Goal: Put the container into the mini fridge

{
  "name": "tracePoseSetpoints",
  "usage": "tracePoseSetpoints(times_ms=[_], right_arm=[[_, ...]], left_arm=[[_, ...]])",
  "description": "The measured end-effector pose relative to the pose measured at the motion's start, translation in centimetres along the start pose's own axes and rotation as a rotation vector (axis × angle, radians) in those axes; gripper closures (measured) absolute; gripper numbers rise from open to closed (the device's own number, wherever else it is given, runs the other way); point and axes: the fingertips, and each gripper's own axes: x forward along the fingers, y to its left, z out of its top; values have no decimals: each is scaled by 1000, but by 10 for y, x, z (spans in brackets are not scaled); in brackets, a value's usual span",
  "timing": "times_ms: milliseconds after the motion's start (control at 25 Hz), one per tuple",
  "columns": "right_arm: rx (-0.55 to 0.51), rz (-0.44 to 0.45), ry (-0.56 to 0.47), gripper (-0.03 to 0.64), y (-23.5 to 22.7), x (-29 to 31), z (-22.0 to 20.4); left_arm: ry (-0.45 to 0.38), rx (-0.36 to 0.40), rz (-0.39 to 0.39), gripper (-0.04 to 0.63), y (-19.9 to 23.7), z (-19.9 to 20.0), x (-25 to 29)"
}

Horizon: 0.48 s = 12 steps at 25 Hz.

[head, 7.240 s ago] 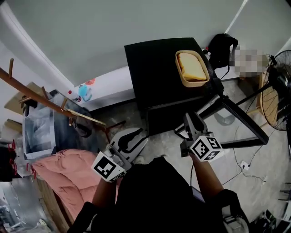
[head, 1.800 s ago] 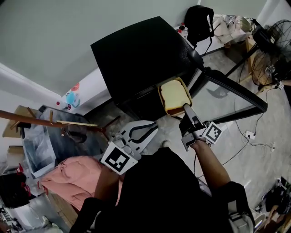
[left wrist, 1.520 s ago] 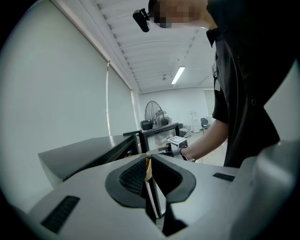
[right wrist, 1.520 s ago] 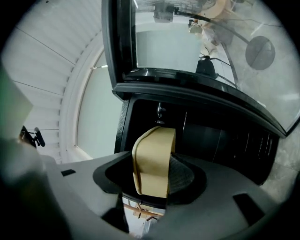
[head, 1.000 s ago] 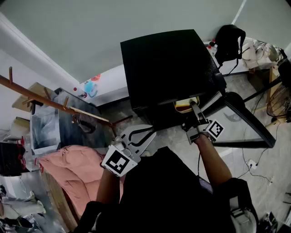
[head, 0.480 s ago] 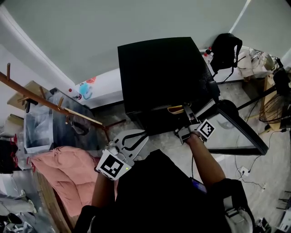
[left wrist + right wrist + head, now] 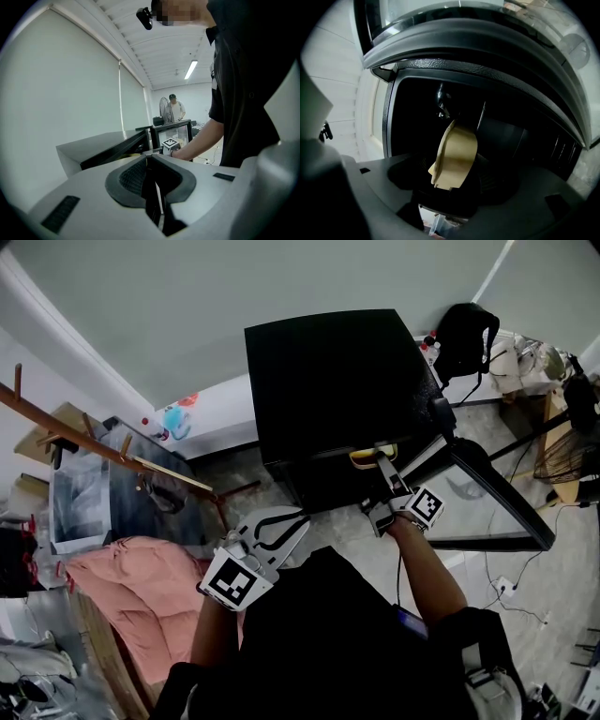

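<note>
Just spread right tool, container between its jaws at mini fridge opening; held left tool pressed together

Left of you, a pink quilt is lying near a wooden rack. A black backpack is sitting by the wall. A person is standing far off.

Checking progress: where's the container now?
Head view, right of centre: the container is just inside the mini fridge, between the jaws of the right gripper, which have just been opening.
</note>
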Motion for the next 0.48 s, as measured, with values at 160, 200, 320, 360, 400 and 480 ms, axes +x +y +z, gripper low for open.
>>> tracePoseSetpoints(times_ms=[160,200,320,360,400,480], right_arm=[[-56,-23,3,288,1,-11,-7],[-93,-35,8,290,2,-14,-9],[-288,-140,49,290,1,-23,-17],[-354,-184,60,290,-1,-25,-19],[-402,-216,63,291,-2,-27,-19],[-463,-250,46,331,-1,-30,-19]], left_arm=[[-17,-11,-7,548,-2,-1,-3],[-20,-13,-9,548,-3,-1,-3],[-23,-14,-21,548,-3,-3,-4],[-25,-17,-25,548,-4,-3,-3],[-27,-21,-29,548,-5,-4,-3],[-25,-25,-40,548,-6,-5,-2]])
